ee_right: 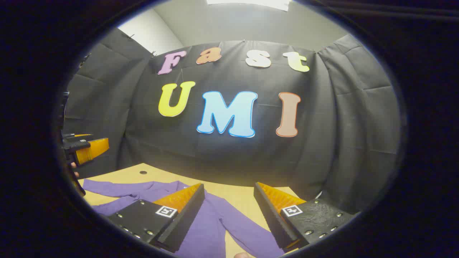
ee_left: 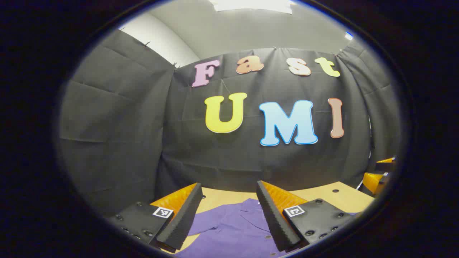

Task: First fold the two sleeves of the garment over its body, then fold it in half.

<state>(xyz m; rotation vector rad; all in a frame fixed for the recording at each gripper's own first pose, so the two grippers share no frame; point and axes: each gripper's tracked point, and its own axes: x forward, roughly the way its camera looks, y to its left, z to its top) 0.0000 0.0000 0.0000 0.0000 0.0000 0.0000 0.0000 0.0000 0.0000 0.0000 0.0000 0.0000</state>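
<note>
The purple shirt (ee_right: 211, 222) is lying spread flat on the wooden table (ee_right: 236, 195), with both sleeves (ee_right: 251, 234) extending outward, so no fold appears done yet. The left gripper (ee_left: 229, 215) and right gripper (ee_right: 229, 215) are hovering above it, jaws standing wide and gripping nothing.

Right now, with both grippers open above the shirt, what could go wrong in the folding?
1. Both sleeves of the shirt still lie spread out; halving first would skip a step.
2. The right gripper hangs open over thin flat cloth on the table; a pinch may miss.
3. The left gripper sits near the collar, off any sleeve.
</note>
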